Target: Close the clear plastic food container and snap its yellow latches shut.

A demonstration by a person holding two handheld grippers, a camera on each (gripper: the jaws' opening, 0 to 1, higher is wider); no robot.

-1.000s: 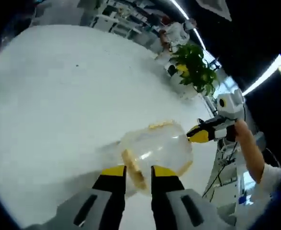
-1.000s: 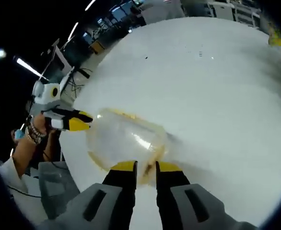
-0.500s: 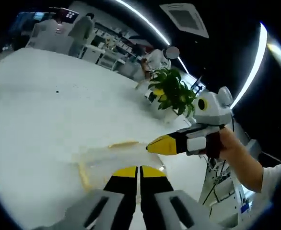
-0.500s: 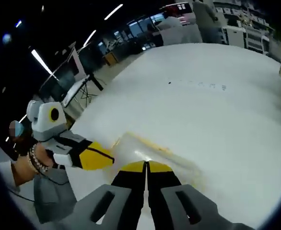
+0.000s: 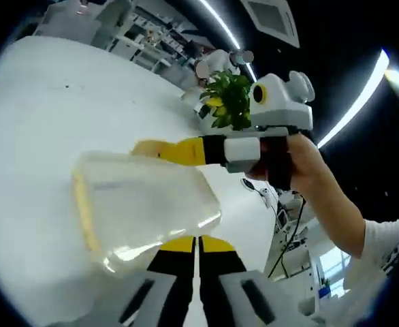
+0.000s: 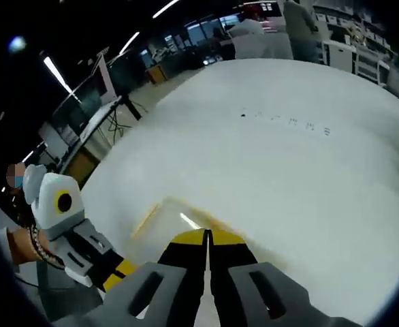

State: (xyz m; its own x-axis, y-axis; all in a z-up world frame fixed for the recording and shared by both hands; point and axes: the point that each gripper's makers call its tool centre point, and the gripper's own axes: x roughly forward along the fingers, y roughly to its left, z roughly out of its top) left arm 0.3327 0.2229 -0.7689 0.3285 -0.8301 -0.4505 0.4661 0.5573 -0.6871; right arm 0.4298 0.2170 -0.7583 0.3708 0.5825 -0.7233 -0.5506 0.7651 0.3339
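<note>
The clear plastic container (image 5: 141,204) with its yellow rim looms large and tilted just beyond my left gripper (image 5: 199,240), whose jaws are pressed together on its near edge. My right gripper (image 5: 152,148), held in a person's hand, reaches in from the right with its yellow tips together on the container's far edge. In the right gripper view the container (image 6: 176,212) appears nearly edge-on as a thin yellow line, and my right gripper (image 6: 206,236) is shut at that edge. The left gripper (image 6: 90,262) sits at the lower left.
The white table (image 6: 288,157) spreads wide behind the container. A potted green plant (image 5: 228,102) stands at the table's far side. Desks, shelves and people (image 6: 301,27) are in the background beyond the table.
The container now fills much more of the left gripper view and looks tilted up. The right gripper has moved across to the container's far edge. Both pairs of jaws stay shut.
</note>
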